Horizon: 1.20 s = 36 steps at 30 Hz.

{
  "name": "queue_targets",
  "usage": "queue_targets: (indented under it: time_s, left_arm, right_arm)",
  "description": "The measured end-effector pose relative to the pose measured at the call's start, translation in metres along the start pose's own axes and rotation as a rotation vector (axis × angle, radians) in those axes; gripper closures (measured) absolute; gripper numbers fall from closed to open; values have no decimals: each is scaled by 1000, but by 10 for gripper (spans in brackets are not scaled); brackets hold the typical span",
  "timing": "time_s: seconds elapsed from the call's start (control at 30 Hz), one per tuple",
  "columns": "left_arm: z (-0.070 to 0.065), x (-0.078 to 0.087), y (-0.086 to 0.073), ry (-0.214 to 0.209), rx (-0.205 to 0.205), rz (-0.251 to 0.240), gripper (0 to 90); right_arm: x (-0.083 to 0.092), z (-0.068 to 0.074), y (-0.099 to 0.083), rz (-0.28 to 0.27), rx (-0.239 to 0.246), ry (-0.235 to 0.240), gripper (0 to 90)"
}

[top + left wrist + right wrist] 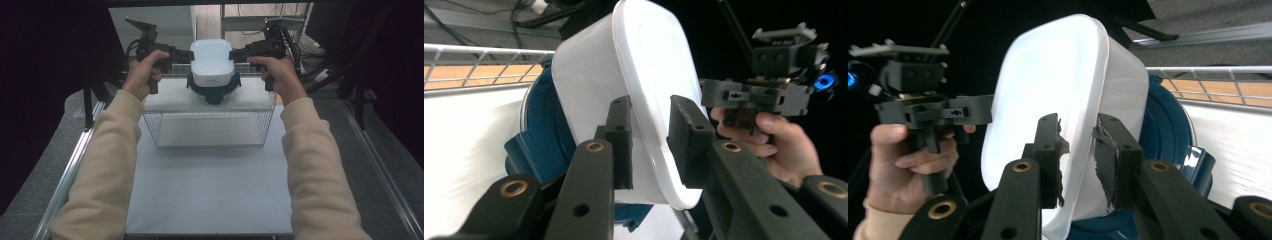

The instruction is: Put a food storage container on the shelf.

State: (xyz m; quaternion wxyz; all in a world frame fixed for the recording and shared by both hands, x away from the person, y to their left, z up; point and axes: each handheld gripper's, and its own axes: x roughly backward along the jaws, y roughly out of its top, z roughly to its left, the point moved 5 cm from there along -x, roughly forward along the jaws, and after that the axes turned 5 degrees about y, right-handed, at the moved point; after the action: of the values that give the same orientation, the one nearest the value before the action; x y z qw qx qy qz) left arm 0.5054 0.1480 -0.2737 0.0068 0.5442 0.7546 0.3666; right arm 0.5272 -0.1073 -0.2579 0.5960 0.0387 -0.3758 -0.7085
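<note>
One white container (212,61) is sitting mouth up on one dark blue container (214,92), and that stack is resting on the white top (170,100) of one wire basket (207,130) at the far middle of the table (210,190). The interior of the white container is appearing bare in the high view. The contents of the blue container are being hidden by the white one on top of it. The wire basket is standing on the table's white sheet, with bare sheet on its near side. Beyond the basket, a metal frame (260,22) and dark cables (310,55) are lying at the far edge.

Two grippers are working at the stack, one per side. The left gripper (650,142) is straddling the left rim of the white container; a narrow gap is showing between its pads and the rim, so the jaws are standing slightly apart and not pressing. The right gripper (1075,160) is straddling the right rim in the same way, its worn pads (1104,155) just clear of the plastic. Each hand (142,72) is gripping its tool's handle, with two cream sleeves (107,165) running in from the near edge. Nothing is standing between the grippers and the rim.
</note>
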Motion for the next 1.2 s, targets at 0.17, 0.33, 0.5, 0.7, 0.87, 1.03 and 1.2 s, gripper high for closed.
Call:
queue_targets:
  time_s: [0.17,0.33,0.5,0.7,0.87,1.03,1.2]
  left_arm:
    - [6,-5,-1,-28,34,-1,705]
    - [7,-9,-3,-14,33,-8,662]
    - [1,-11,-6,4,-13,-13,552]
    - [-10,5,-8,93,-98,-102,326]
    - [-23,25,-23,170,-219,-132,266]
    - [-28,46,-51,233,-335,-134,250]
    - [-24,61,-89,273,-396,-129,244]
  right_arm:
    - [0,-5,-2,24,-50,27,676]
    - [-1,-7,-4,17,-67,13,655]
    - [-1,-7,-6,0,-58,14,506]
    - [10,4,-6,-79,13,-27,316]
    - [27,20,-17,-100,161,-45,283]
    - [48,21,-47,-95,324,-92,264]
    - [68,12,-83,-89,408,-124,249]
